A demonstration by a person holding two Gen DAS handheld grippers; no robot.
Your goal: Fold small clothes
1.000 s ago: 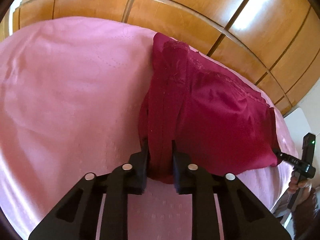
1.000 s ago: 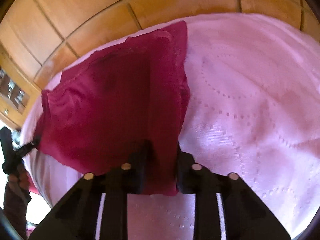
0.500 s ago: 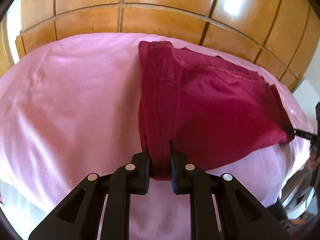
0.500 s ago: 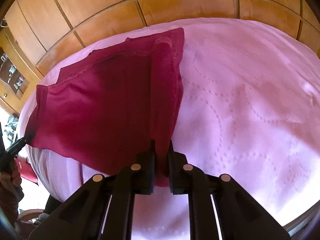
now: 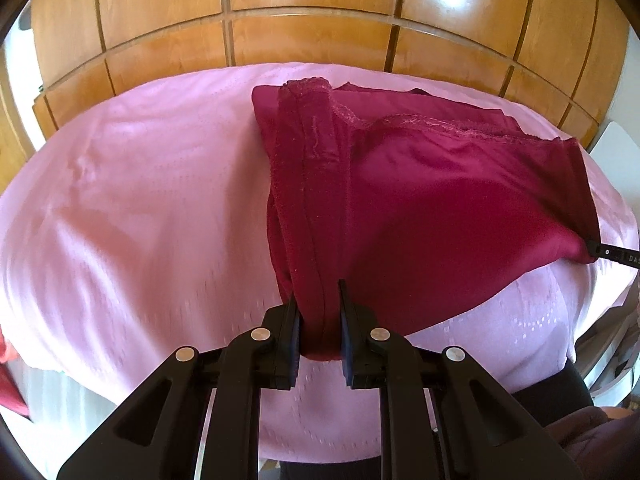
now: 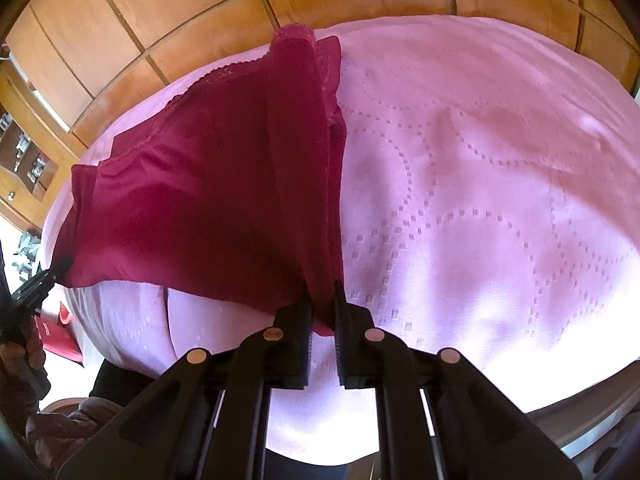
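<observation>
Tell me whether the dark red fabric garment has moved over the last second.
Yes. The dark red fabric garment has dropped away from the wooden panelled wall: its far edge, previously overlapping the panels, now lies on the pink bedspread.

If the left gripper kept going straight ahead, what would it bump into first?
The left gripper is already shut on the dark red garment, so it would push into that first, probably then the pink bedcover beneath.

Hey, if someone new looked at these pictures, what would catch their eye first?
The dark red garment, stretched over the pink bedspread, stands out at once. The left hand-held gripper pinches one near corner and the right hand-held gripper the other. Glossy wooden panels fill the background.
</observation>
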